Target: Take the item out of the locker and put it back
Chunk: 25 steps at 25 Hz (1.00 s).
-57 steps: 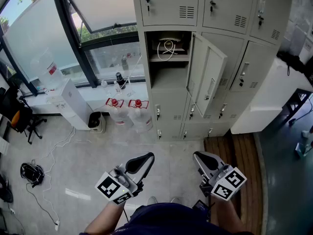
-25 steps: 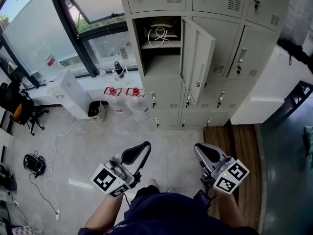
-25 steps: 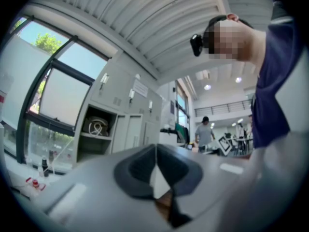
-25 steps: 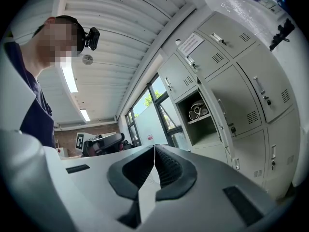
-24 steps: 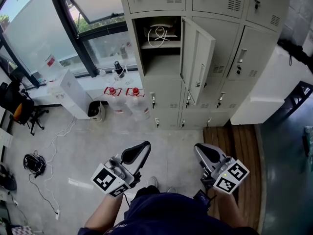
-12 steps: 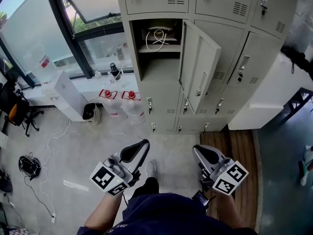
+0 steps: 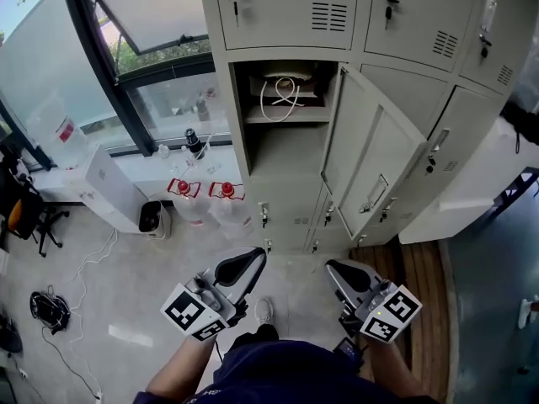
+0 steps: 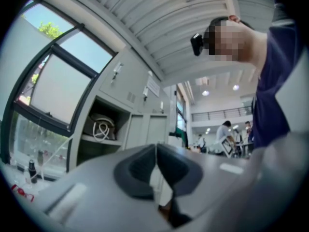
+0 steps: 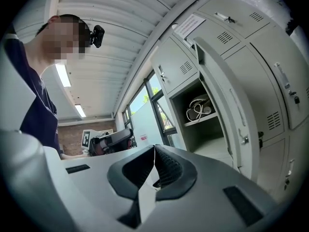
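Closer now than a second ago, the locker (image 7: 286,23) fills more of our head view, its open compartment sitting higher and larger in frame as we step up to it with both tools carried low in front of us.

Our left gripper (image 7: 246,265) has its jaws pressed together with nothing between them, and the right gripper (image 7: 338,273) is closed and empty in the same way. Neither has reached the compartment. Its door (image 7: 370,171) stands swung out to the right, between us and the neighbouring lockers.

The item, a white cable (image 7: 285,93), lies on the upper shelf (image 7: 286,118) of that compartment, wound into a loose coil with one loop crossing over the rest. It rests on a flat, box-like thing we cannot identify. Below the shelf the compartment looks bare.

We judge the cable light, soft and limp: pinched by a single strand, it would likely sag and unwind as it came out. The better hold seems to be where the loops cross and bunch together, so the coil travels as one bundle. The jaws must open first, and the door's edge calls for care on the right.
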Motion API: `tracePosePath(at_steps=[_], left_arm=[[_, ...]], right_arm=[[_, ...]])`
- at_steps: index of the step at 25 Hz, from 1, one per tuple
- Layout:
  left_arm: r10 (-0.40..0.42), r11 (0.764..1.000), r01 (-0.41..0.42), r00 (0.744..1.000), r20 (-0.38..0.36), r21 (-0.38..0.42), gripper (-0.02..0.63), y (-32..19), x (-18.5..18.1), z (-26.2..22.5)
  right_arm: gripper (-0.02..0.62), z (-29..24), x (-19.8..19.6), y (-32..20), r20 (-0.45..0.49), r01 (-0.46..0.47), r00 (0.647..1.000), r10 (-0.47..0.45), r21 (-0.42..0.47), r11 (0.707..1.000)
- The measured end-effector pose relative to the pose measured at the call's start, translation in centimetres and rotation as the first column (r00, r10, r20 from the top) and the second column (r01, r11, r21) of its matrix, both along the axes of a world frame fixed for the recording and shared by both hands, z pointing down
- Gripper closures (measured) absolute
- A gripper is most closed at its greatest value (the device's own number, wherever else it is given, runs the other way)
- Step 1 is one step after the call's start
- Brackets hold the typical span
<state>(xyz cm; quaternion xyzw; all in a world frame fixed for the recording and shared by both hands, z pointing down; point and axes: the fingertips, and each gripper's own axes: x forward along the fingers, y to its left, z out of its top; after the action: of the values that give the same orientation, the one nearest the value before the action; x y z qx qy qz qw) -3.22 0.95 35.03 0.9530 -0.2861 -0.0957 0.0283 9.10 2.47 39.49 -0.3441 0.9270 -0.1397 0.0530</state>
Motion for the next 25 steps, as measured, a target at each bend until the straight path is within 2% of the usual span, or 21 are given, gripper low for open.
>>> tracePosePath(at_steps=[10,19,25], left_arm=[[0.076,0.995,-0.079,0.996,-0.052,-0.068,0.6,-10.7,-3.0,0.8],[0.102,0.987,-0.113,0.99,-0.092,-0.114,0.6,-16.6,-4.0,1.7],[0.108,0.988,-0.118,0.989,-0.103,-0.095,0.6,-18.9,-3.3,0.8]], right_arm=[[0.589,-1.0,-6.1,-9.9,-0.025,-0.061,0.998,0.061,0.013,0.998],[0.589,-0.2,-7.3,-14.6,-0.051,-0.157,0.986,0.156,-0.011,0.988],[0.589,-0.2,-7.6,-15.9,-0.064,-0.169,0.984,0.167,-0.012,0.986]])
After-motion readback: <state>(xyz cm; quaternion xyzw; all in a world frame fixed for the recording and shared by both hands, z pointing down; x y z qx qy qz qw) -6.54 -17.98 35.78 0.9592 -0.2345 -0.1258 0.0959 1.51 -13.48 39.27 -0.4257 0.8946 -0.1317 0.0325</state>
